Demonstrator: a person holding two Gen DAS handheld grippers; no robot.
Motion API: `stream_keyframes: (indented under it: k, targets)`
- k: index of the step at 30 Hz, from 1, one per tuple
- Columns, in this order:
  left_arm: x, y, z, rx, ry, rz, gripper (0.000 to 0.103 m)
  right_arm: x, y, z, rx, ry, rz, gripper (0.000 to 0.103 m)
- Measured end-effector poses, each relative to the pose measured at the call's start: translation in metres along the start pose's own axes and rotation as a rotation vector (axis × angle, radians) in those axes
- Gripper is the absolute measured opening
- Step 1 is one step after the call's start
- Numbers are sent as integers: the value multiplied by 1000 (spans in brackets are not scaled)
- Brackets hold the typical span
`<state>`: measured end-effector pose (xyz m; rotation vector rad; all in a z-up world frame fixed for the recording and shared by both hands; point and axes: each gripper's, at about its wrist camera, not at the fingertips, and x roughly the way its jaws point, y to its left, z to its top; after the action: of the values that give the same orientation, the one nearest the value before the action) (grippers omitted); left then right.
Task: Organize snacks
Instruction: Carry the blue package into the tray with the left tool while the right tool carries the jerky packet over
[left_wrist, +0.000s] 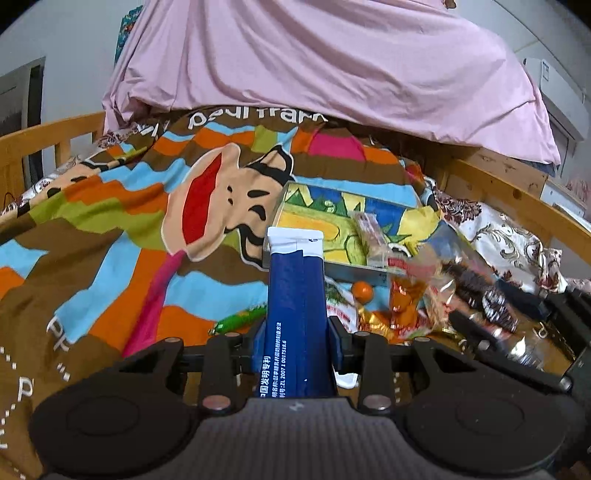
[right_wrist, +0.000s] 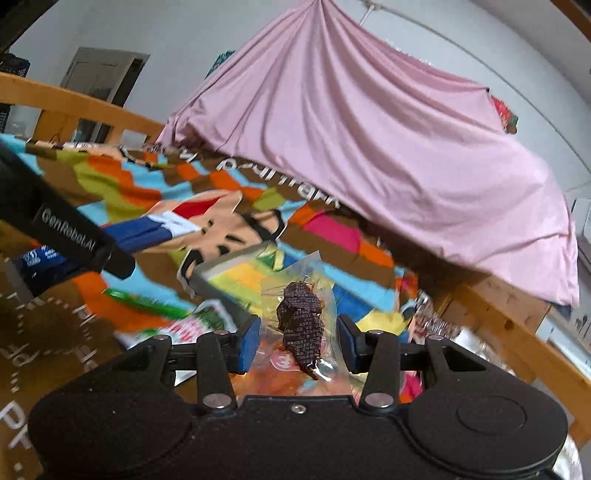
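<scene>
Between my left claw's (left_wrist: 295, 343) pads sits a blue packet (left_wrist: 295, 295), clenched at its sides, its long axis running straight ahead along the fingers. My right claw (right_wrist: 297, 341) grips a clear pouch of dark dried snack (right_wrist: 301, 321), standing upright between the pads. Both claws tilt slightly downward above the bed. Ahead and a little right of the blue packet lies the colourful tray (left_wrist: 291, 206) on the striped blanket (left_wrist: 110, 221), so my left claw looks nearer its near rim. Loose wrapped snacks (left_wrist: 402, 306) lie heaped just right of the tray, still unsorted, I judge.
</scene>
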<state>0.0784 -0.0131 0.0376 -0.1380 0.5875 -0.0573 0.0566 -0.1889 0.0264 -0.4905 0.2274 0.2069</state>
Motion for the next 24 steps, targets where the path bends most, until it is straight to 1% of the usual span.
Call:
stream_keyframes:
  k: [3, 7, 12, 14, 18, 21, 22, 24]
  targets:
    - [6, -8, 10, -7, -17, -4, 37, 11, -14, 5, -11, -32, -7, 47]
    - [24, -20, 29, -35, -20, -38, 37, 30, -33, 8, -13, -72, -32, 47]
    - [58, -40, 63, -59, -30, -83, 37, 67, -64, 9, 42, -64, -73, 47]
    - [77, -50, 77, -68, -36, -92, 37, 83, -77, 7, 59, -60, -85, 47]
    - [120, -64, 99, -125, -17, -109, 37, 119, -97, -4, 86, -51, -104, 47]
    - [154, -67, 108, -152, 7, -101, 37, 149, -113, -12, 160, -27, -88, 47]
    - [166, -69, 110, -149, 14, -95, 37, 159, -119, -15, 194, -20, -79, 47]
    - [189, -73, 112, -135, 34, -79, 37, 175, -123, -19, 222, -9, -66, 47]
